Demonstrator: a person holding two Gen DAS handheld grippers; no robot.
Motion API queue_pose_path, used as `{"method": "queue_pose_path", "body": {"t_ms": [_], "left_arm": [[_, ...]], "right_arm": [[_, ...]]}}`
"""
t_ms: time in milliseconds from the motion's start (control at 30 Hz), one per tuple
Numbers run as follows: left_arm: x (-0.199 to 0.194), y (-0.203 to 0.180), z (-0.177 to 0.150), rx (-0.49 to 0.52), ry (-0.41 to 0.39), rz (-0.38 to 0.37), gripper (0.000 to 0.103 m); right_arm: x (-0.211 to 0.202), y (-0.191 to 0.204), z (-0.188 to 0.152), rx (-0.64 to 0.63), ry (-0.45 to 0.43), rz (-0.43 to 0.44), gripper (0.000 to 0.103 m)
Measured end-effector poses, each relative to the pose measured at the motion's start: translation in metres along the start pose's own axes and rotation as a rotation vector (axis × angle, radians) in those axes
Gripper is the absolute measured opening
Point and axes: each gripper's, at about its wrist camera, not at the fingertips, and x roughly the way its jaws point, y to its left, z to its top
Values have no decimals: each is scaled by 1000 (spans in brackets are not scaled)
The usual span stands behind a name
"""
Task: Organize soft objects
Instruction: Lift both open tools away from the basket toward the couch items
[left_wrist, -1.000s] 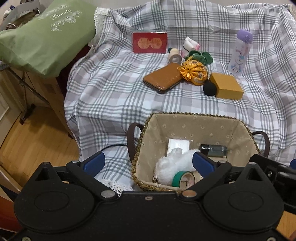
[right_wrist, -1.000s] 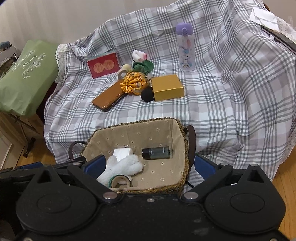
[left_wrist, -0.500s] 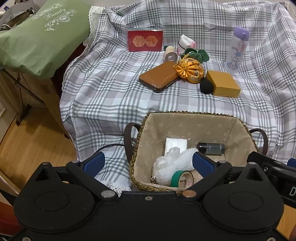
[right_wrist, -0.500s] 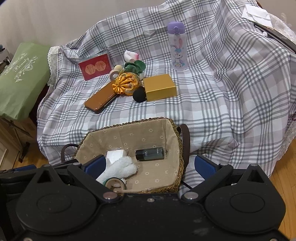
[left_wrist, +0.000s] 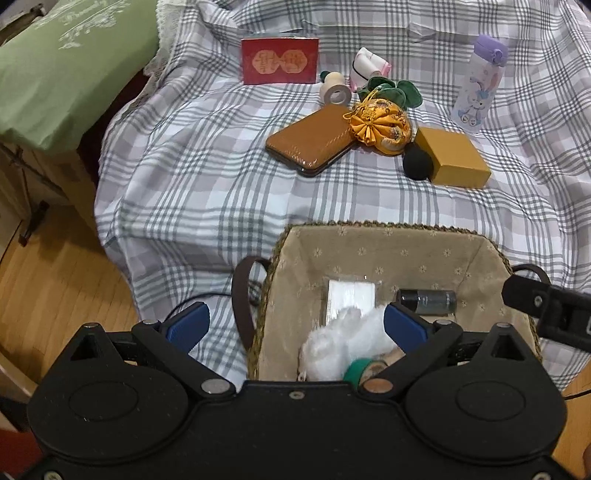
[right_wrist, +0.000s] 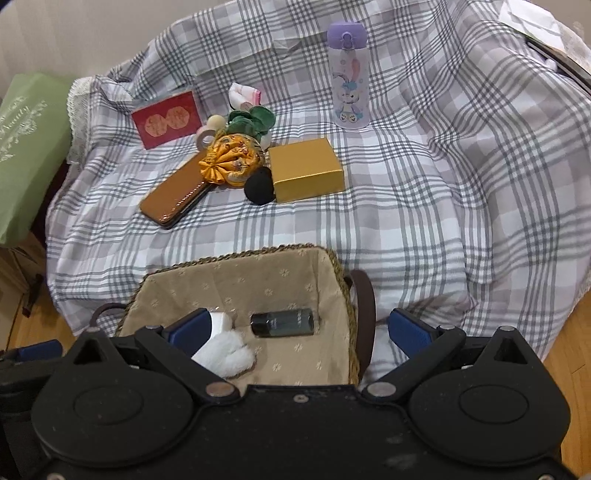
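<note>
A lined wicker basket (left_wrist: 391, 243) (right_wrist: 295, 266) sits at the near edge of the checked cloth. In it lie a white plush toy (left_wrist: 343, 343) (right_wrist: 229, 356), a white packet (left_wrist: 351, 295), a dark bottle (left_wrist: 428, 301) (right_wrist: 282, 323) and a green tape roll (left_wrist: 356, 369). Farther back lie an orange fabric pouch (left_wrist: 382, 123) (right_wrist: 231, 160), a green plush piece (left_wrist: 400, 92) (right_wrist: 251, 120), a black sponge ball (left_wrist: 417, 164) (right_wrist: 259, 188) and rolled white socks (left_wrist: 369, 68) (right_wrist: 243, 94). My left gripper (left_wrist: 295, 326) and right gripper (right_wrist: 301, 328) are open and empty, near the basket.
On the cloth also lie a brown wallet (left_wrist: 308, 142) (right_wrist: 173, 195), a gold box (left_wrist: 452, 160) (right_wrist: 304, 170), a red envelope (left_wrist: 279, 61) (right_wrist: 168, 120), a tape roll (left_wrist: 334, 90) and a purple-capped bottle (left_wrist: 478, 83) (right_wrist: 349, 75). A green pillow (left_wrist: 62, 66) lies left. Wooden floor is below.
Both grippers have moved forward and a little lower toward the cloth, so the basket and the far objects look closer. Nothing on the cloth or in the basket has moved.
</note>
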Motion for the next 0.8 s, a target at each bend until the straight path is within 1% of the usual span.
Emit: {"method": "queue_pose_path", "body": {"t_ms": [133,300,433,567,667,800], "left_arm": [[11,3,17,2,-5,-12,98],[30,10,43,-16,-9,-8,98],[46,13,65,-9,-31,19,98],[63,15,87,2,-47,30,98],[76,13,106,16,-59,37,98],[92,11,131,29,-78,39,98]], "right_arm": [[20,1,20,-11,14,-4,102],[44,6,51,-42,4,-11,102],[66,8,82,-55,-15,-24,102],[93,12,114,-55,2,-20,102],[117,17,138,-64,13,-42,102],[143,21,166,-58,22,-45,102]]}}
